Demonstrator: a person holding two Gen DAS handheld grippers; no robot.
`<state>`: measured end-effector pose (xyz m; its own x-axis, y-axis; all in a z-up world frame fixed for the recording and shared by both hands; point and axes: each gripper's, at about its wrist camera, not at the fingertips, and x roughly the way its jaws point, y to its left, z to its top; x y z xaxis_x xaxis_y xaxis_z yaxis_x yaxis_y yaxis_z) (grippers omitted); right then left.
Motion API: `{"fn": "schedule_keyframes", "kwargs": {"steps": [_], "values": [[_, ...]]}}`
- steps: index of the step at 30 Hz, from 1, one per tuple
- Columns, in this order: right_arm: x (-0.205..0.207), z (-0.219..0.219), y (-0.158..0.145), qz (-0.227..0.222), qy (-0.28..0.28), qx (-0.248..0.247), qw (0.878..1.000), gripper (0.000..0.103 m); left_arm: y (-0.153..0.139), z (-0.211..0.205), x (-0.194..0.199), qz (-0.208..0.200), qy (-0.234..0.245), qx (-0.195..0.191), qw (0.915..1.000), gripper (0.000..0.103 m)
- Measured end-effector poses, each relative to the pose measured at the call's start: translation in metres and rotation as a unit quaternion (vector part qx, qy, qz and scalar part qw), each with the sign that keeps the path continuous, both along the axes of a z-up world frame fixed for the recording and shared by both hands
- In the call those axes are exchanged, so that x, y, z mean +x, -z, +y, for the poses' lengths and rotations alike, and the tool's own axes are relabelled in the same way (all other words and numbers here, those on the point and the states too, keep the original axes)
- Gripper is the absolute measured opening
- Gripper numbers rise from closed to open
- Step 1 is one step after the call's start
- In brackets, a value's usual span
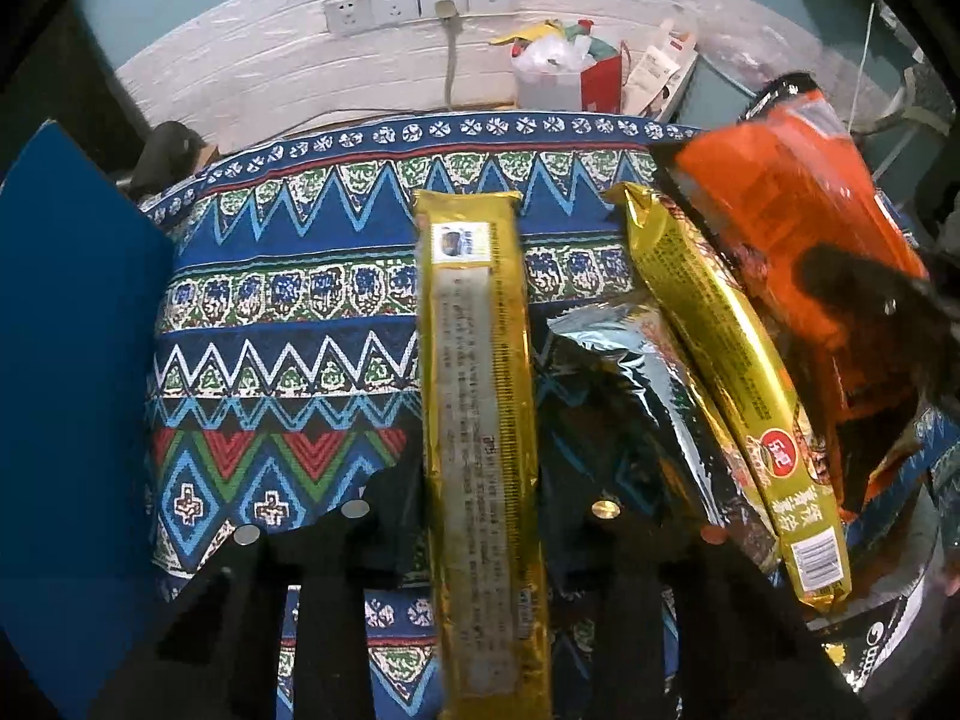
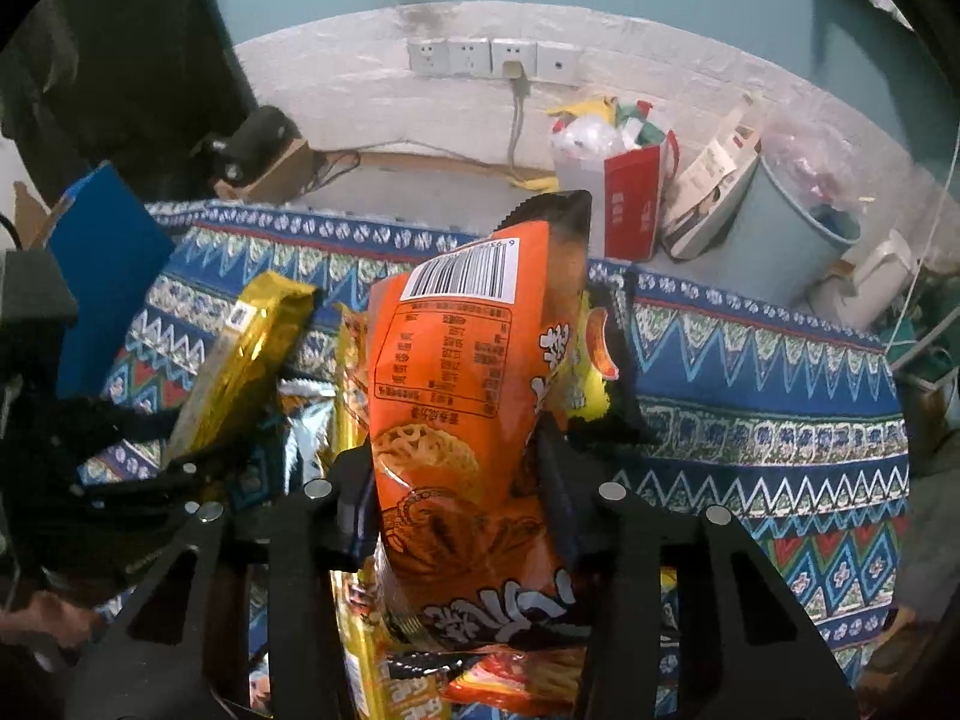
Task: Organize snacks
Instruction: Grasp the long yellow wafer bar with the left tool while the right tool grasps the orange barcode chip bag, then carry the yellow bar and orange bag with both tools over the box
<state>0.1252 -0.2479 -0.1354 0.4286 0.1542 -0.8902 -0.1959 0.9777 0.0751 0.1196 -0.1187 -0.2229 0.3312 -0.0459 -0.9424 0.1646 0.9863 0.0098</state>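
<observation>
A: What does the left gripper (image 1: 480,516) hold?

B: It is clamped on a long gold packet (image 1: 480,420). The packet's long axis runs straight out along the fingers, its crimped far end pointing away from the camera toward the wall sockets (image 1: 414,3), its printed back facing up. It hangs above the patterned cloth (image 1: 288,312) that covers the worktop.

A: And the right gripper (image 2: 456,510)?

B: It grips an orange snack bag (image 2: 462,396). The bag stands lengthwise between the fingers, barcode end farthest from the camera and pointing up toward the wall, the noodle picture nearer the gripper. It tilts slightly to the right.

A: Where are the other snacks?

B: In the left wrist view, a second gold packet (image 1: 738,384) lies just right of the held one, slanted, its barcode end nearer the camera and its other end angled up and left. A silver bag (image 1: 648,396) sits between the two gold ones. More packets crowd beneath the orange bag in the right wrist view.

A: Anything else nearby?

B: A blue board (image 1: 72,396) stands at the left edge of the cloth, and a red and white bag (image 2: 624,192) sits beyond the worktop, beside a pale bin (image 2: 780,228).
</observation>
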Motion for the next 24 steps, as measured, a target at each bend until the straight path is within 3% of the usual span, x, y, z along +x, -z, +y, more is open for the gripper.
{"fn": "schedule_keyframes", "kwargs": {"steps": [10, 24], "values": [[0.001, 0.001, -0.022, -0.026, 0.007, 0.014, 1.0, 0.042, -0.02, 0.02, -0.009, -0.019, -0.018, -0.023, 0.9994, 0.029], [-0.002, 0.009, -0.051, -0.059, 0.002, 0.026, 0.998, 0.042, -0.084, 0.047, -0.021, -0.077, -0.046, -0.05, 0.9947, 0.029]]}}
